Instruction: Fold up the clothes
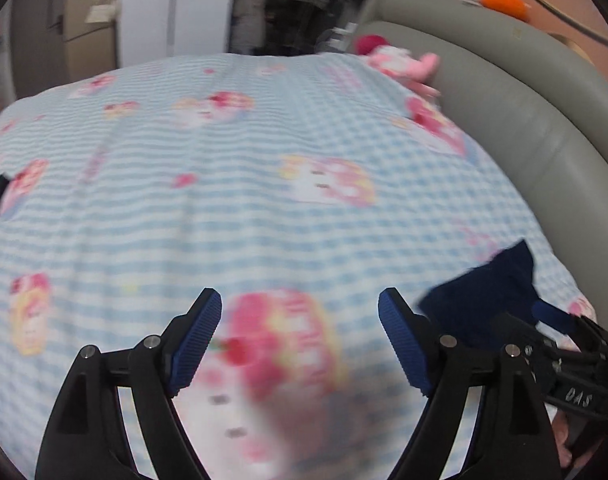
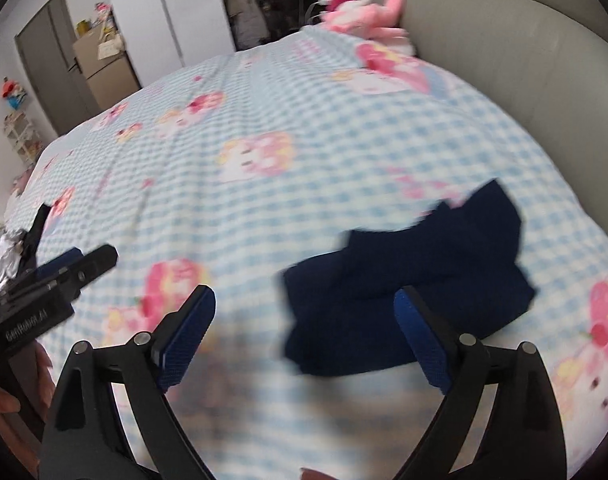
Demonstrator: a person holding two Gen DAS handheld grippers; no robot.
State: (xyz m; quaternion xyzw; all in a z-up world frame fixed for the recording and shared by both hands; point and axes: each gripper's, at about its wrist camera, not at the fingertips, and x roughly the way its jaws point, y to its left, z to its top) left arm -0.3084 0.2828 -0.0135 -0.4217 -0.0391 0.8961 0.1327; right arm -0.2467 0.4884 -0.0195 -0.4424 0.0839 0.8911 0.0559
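We hold the left gripper [image 1: 299,322] tilted down over the bedsheet [image 1: 239,208], its blue pads spread wide with only checked fabric showing between them. Our right gripper [image 2: 306,320] slants down the same way, jaws wide apart and gripping nothing; the folded navy garment [image 2: 408,280] lies on the sheet just beyond its right pad, whether touching it we cannot tell. Left of us a small heap of dark and white clothing [image 2: 11,252] sits at the bed's edge. Open sheet stretches ahead to the pink plush toy [image 2: 364,16] against the grey padded headboard [image 2: 504,64].
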